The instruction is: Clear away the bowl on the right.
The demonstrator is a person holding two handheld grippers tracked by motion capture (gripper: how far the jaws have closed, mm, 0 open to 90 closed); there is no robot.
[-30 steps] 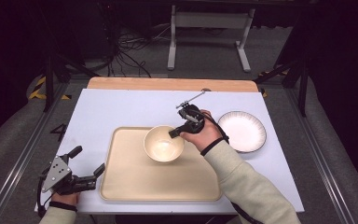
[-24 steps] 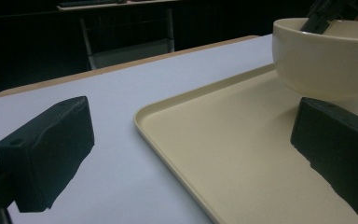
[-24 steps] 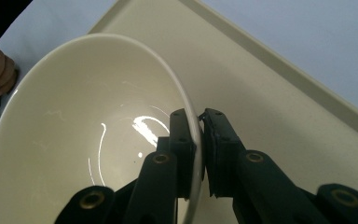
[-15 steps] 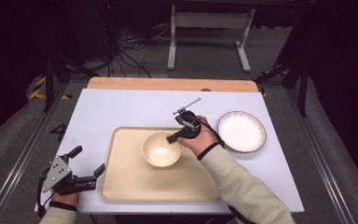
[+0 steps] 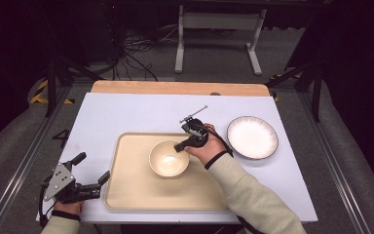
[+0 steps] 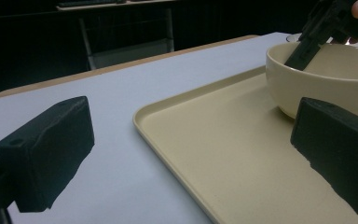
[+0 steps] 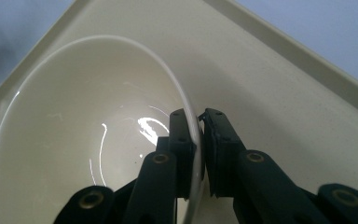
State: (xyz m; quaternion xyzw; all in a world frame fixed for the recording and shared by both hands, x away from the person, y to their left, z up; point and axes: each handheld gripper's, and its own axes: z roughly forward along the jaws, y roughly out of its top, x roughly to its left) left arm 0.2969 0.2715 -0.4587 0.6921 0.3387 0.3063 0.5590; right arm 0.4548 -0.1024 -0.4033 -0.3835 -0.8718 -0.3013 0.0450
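A cream bowl (image 5: 168,159) rests on the beige tray (image 5: 126,185) in the high view. My right gripper (image 5: 179,146) is shut on the bowl's right rim, one jaw inside and one outside; the right gripper view shows the rim (image 7: 192,135) pinched between the pads. My left gripper (image 5: 91,170) sits at the table's front left corner, just left of the tray, open with nothing between its jaws. In the left gripper view the bowl (image 6: 326,81) stands at the right on the tray (image 6: 223,154), with the right gripper (image 6: 303,53) on its rim.
A white plate with a dark rim (image 5: 252,137) lies on the table right of the tray. The white tabletop (image 5: 126,112) ends at a wooden strip (image 5: 175,87) at the back. A metal stand (image 5: 214,29) is on the floor beyond.
My right hand has lowered the bowl toward the near side, and it now sits on the tray. The left gripper has stayed put.
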